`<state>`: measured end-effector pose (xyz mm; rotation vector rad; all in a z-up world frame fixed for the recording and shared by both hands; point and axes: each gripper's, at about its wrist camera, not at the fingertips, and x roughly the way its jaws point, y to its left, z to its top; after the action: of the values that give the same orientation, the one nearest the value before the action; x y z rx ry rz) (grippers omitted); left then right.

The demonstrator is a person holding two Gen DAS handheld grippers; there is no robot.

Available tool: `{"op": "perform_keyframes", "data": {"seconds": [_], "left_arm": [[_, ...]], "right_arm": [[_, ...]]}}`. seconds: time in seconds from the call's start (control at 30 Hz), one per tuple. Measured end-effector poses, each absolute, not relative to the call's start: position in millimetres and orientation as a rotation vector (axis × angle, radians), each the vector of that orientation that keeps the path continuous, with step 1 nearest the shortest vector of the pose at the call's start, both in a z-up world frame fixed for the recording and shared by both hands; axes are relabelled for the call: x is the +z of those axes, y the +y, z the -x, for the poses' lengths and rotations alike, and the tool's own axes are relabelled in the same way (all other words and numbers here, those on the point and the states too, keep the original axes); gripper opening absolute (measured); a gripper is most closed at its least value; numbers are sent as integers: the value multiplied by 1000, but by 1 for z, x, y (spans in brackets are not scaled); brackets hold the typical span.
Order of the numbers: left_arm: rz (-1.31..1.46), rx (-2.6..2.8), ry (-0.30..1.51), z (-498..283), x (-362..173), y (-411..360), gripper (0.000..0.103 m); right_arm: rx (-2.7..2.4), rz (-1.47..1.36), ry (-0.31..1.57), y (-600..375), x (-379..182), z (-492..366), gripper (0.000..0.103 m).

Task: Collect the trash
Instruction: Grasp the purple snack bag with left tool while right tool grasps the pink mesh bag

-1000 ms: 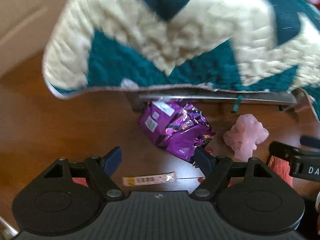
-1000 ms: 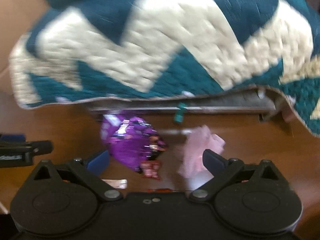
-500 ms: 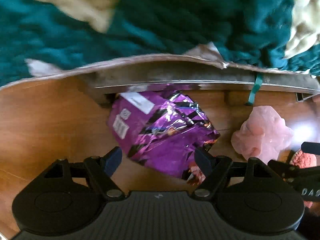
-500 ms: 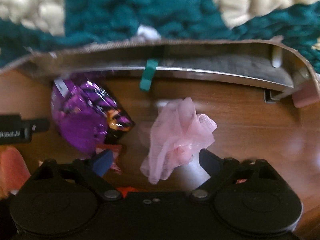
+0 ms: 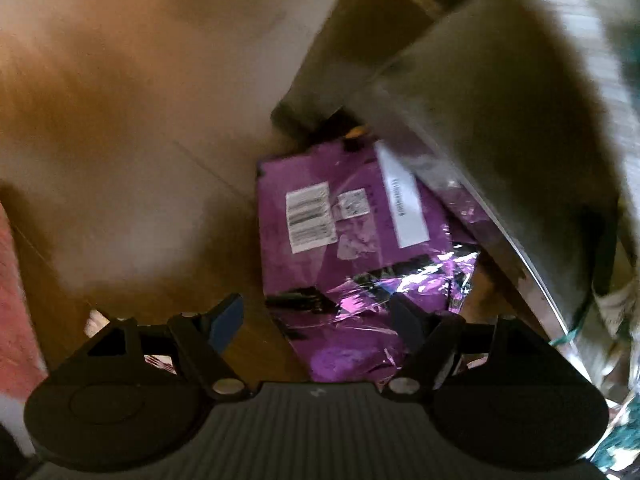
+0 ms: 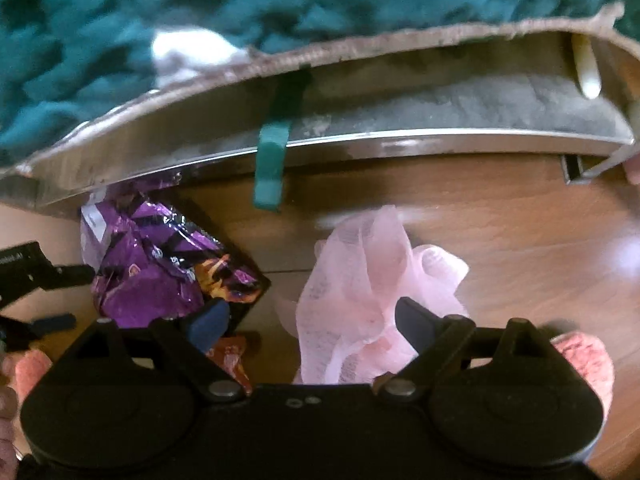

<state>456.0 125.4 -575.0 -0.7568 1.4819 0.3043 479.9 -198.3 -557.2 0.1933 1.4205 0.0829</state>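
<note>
On the wooden floor we see a crumpled purple foil snack bag [image 5: 352, 248], barcode side up, partly under a metal rail; a pink mesh puff [image 6: 360, 300] lies nearby.

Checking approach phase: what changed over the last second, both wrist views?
Both tongs came down toward the floor. The left tongs rolled and now straddle the purple foil bag; the right tongs closed slightly, now straddling the pink mesh wad. Neither pinches yet. Bag, wad and the small red wrapper stayed where they lay.
</note>
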Motion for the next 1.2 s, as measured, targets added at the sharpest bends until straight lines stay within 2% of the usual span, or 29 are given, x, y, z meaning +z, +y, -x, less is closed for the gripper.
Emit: {"op": "perform_keyframes", "data": {"seconds": [0.27,0.43,0.47,0.5,0.57,0.63,0.7,0.9,1.2], "left_arm": [[900,235,1526,-451,-619,131,79],[977,206,1532,-451,-630,131,78],[981,205,1533,-449,-631,131,75],[998,201,1530,-448,-633,132,66],[1038,209,1530,-443,-635,132,65],[1035,218,1534,-442,-633,133,62],[1021,226,1542,-442,-627,131,60],[939,229,1537,-451,-592,118,51],[755,263,1538,-437,-517,112,46]], "right_arm": [[51,-205,1448,-196,-581,-482,91],[44,-195,1459,-188,-595,-482,89],[43,-189,1462,-187,-598,-482,86],[41,-185,1464,-185,-602,-482,79],[30,-168,1464,-181,-606,-481,70],[15,-146,1463,-179,-606,-481,52],[-5,-105,1479,-175,-607,-482,29],[-28,-48,1500,-164,-586,-482,16],[7,-49,1442,-146,-506,-456,12]]}}
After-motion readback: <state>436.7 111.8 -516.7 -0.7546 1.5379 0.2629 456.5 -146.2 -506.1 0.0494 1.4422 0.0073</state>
